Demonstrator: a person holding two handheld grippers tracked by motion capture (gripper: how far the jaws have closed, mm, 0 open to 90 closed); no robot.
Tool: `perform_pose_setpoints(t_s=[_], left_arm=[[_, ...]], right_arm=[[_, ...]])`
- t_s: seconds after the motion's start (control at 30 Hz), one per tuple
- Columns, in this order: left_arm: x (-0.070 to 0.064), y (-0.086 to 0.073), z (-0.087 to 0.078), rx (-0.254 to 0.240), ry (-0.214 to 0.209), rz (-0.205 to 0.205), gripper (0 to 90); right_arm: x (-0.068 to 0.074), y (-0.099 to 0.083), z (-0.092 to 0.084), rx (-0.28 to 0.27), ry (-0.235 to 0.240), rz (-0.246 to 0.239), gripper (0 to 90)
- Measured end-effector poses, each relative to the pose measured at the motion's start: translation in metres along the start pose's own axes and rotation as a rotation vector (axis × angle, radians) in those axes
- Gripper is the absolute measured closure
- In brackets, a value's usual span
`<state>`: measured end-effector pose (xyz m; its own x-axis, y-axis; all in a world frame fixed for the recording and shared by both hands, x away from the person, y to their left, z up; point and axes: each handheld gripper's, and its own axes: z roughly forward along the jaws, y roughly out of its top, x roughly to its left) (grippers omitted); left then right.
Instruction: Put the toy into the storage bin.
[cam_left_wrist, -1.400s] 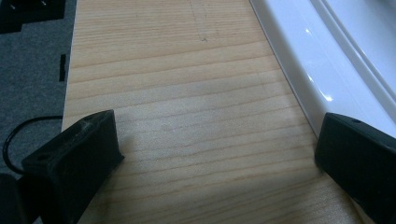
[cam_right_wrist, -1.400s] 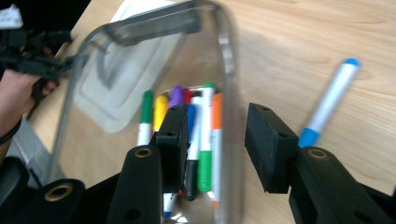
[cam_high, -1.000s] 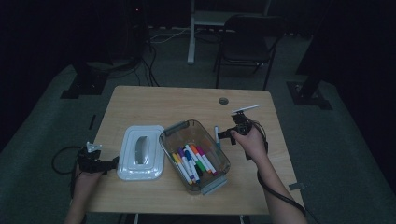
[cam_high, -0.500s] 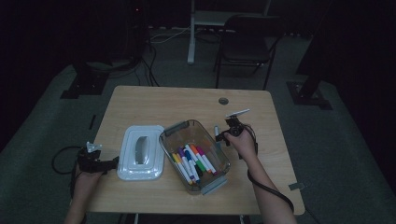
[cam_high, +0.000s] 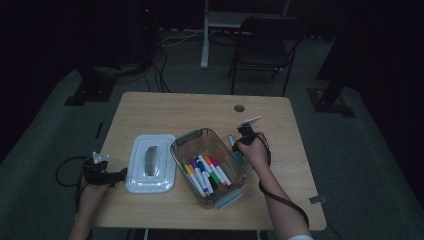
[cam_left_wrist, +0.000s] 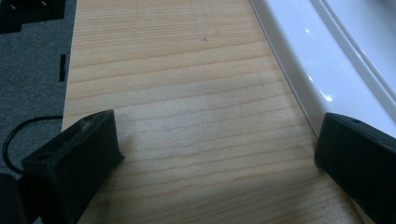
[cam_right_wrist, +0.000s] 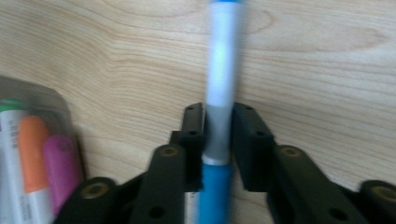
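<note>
The room is dark, with a folding chair (cam_high: 260, 47) and cables on the carpet behind a pale wooden table (cam_high: 165, 107). On the table, the right gripper (cam_right_wrist: 218, 142) has its jaws clamped on a blue-and-white marker (cam_right_wrist: 219, 88); they have just been closing, and the marker's barrel now sits pinched squarely between the two black pads. The marker runs straight ahead along the line of the jaws, its white section reaching out past their tips over bare wood and its blue part back toward the gripper's body. Off to the left of these jaws, the rounded corner of a clear bin (cam_right_wrist: 35, 100) shows, with orange, purple and green markers lying inside it. From above, the right gripper (cam_high: 239, 145) sits just beside the bin (cam_high: 186, 140), on its far side from the white lid (cam_high: 150, 162).

The left gripper (cam_left_wrist: 212, 149) has its jaws wide apart with nothing but tabletop between them. The lid's edge (cam_left_wrist: 299, 70) runs just beside the right-hand jaw, which may be touching it; I cannot tell.
</note>
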<state>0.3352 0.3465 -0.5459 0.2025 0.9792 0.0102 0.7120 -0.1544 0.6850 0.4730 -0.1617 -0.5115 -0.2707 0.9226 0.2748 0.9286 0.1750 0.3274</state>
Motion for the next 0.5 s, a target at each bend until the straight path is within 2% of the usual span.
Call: perform_pose_setpoints(t_s=[0.1, 0.2, 0.3, 0.5], left_arm=[[0.0, 0.0, 0.0, 0.0, 0.0, 0.0, 0.5], [0.0, 0.0, 0.0, 0.0, 0.0, 0.0, 0.4], [0.0, 0.0, 0.0, 0.0, 0.0, 0.0, 0.4], [0.0, 0.0, 0.0, 0.0, 0.0, 0.0, 0.4]], right_arm=[[-0.001, -0.002, 0.0, -0.02, 0.008, 0.01, 76.8], [-0.003, -0.003, -0.001, -0.018, 0.031, 0.024, 76.8], [-0.005, -0.004, -0.01, -0.029, 0.055, 0.034, 76.9], [-0.006, -0.006, -0.032, -0.048, 0.083, 0.023, 76.9]])
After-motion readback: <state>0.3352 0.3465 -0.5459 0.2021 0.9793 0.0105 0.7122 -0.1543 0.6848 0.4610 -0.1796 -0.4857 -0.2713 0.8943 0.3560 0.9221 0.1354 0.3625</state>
